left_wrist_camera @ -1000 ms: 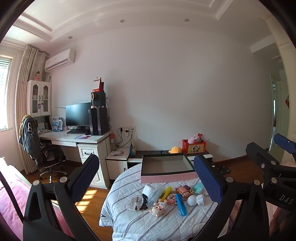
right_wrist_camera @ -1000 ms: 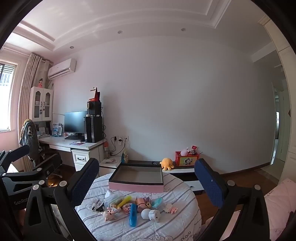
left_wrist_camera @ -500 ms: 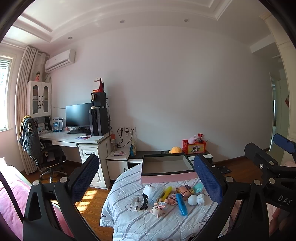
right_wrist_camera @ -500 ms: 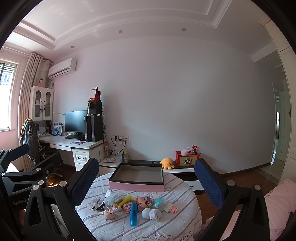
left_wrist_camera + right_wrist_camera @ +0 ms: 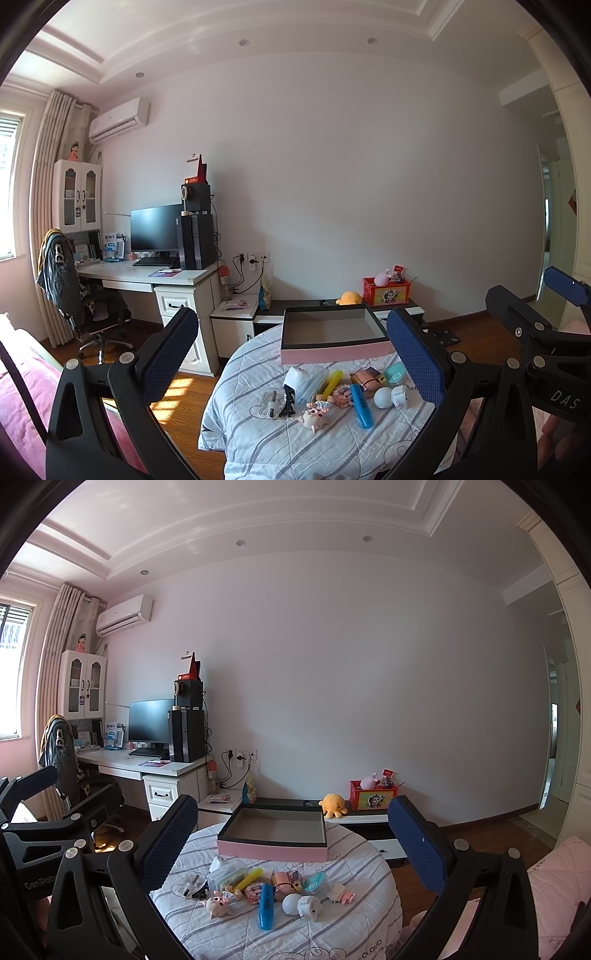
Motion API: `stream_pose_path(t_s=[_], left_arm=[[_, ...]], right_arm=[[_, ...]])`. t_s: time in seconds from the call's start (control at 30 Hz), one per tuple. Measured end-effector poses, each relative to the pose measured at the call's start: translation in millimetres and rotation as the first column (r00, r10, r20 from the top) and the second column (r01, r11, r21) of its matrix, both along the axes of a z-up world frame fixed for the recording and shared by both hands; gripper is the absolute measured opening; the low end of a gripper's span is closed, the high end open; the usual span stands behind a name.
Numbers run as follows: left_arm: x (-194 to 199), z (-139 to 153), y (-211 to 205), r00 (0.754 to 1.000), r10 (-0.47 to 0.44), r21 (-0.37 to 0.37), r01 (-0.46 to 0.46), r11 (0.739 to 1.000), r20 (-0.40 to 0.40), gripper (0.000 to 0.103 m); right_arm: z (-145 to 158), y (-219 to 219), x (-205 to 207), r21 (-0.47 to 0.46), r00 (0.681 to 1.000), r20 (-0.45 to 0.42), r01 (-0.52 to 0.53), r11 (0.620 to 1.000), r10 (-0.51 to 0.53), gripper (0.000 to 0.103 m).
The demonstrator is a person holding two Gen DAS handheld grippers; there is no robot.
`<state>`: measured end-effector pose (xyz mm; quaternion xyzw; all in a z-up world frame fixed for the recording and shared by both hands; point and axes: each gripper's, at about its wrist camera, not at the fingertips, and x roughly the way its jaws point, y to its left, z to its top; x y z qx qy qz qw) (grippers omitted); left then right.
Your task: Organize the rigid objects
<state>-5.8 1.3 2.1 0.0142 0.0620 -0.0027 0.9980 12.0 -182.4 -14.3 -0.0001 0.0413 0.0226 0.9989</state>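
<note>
Pink-sided box (image 5: 272, 840) sits empty at the counter's (image 5: 343, 928) far edge, small toys (image 5: 266, 899) scattered just before it. Both my jaws stand wide apart, holding nothing. I judge nothing is started; next I must lower toward one toy.

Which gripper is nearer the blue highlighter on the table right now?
Right, slightly. The blue highlighter lies below and left of centre between the right gripper's open fingers. For the left gripper, it lies right of centre, toward its right finger. Neither touches it.
</note>
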Motion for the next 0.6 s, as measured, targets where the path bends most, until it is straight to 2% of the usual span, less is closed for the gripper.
stream_pose_path(t_s=[0.6], left_arm=[[-0.2,-1.8,-1.6,1.0,-0.009,0.007,0.009,1.0,-0.003,0.103]], right_arm=[[-3.6,-1.7,1.1,-0.006,1.0,-0.004,0.003,1.0,-0.003,0.103]])
